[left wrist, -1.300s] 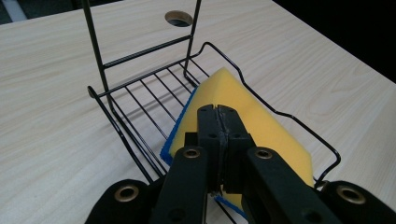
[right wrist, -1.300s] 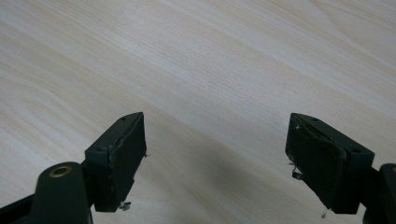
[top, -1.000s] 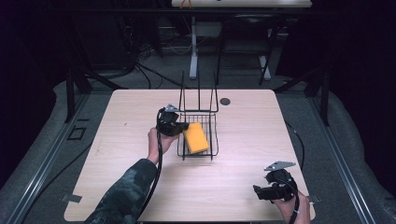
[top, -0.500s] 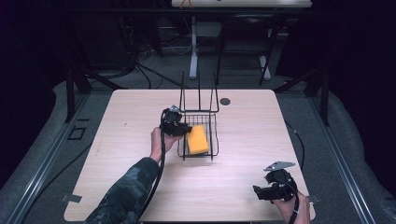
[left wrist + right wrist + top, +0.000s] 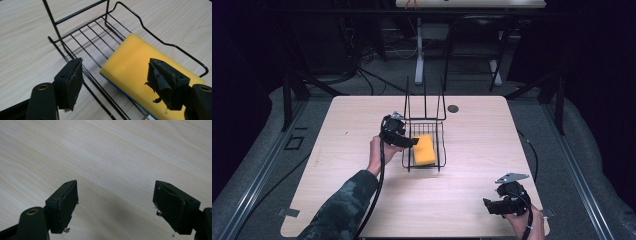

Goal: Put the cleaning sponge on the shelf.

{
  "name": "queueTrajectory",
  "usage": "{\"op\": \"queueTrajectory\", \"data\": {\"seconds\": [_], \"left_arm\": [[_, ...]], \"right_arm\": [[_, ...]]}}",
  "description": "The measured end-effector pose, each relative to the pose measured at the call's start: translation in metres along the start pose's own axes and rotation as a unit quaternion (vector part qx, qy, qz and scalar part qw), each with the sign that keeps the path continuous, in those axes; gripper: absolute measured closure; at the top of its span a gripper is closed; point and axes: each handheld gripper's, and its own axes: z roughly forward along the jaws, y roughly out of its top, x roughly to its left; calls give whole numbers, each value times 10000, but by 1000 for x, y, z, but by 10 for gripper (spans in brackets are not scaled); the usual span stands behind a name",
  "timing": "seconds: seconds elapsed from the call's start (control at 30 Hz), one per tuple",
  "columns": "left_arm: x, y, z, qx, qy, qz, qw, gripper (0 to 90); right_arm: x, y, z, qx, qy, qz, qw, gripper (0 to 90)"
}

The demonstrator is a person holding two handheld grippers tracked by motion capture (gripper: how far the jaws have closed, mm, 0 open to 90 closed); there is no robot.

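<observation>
my left hand-held gripper (image 5: 117,82) hangs spread over the yellow sponge (image 5: 140,72) in the wire basket (image 5: 439,131); i judge a clean lift clears the rim; right hand-held gripper (image 5: 117,207) spread over bare bench (image 5: 472,200).

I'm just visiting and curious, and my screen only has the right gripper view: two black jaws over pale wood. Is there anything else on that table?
Observer: Yes. A black wire basket stands near the table's middle, with a yellow sponge lying in it.
Operator: Is anyone reaching for it?
Observer: The left gripper hangs over the basket's left edge, jaws open, one either side of the basket's rim wire.
Operator: And where is my gripper?
Observer: The right gripper sits at the table's near right corner, away from the basket.
</observation>
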Motion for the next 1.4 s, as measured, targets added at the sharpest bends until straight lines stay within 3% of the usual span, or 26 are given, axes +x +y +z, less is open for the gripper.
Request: {"op": "queueTrajectory", "data": {"seconds": [0.6,1.1,1.4], "left_arm": [[0,-13,-69,-8,402,350,9986,149],[-7,-51,-130,134,766,492,9958,55],[-8,-80,-148,283,879,457,9947,23]], "right_arm": [[1,0,-1,15,-23,4,10000,196],[3,-1,-2,-17,-83,-67,9999,186],[4,-2,-2,-47,-109,-94,9999,171]]}}
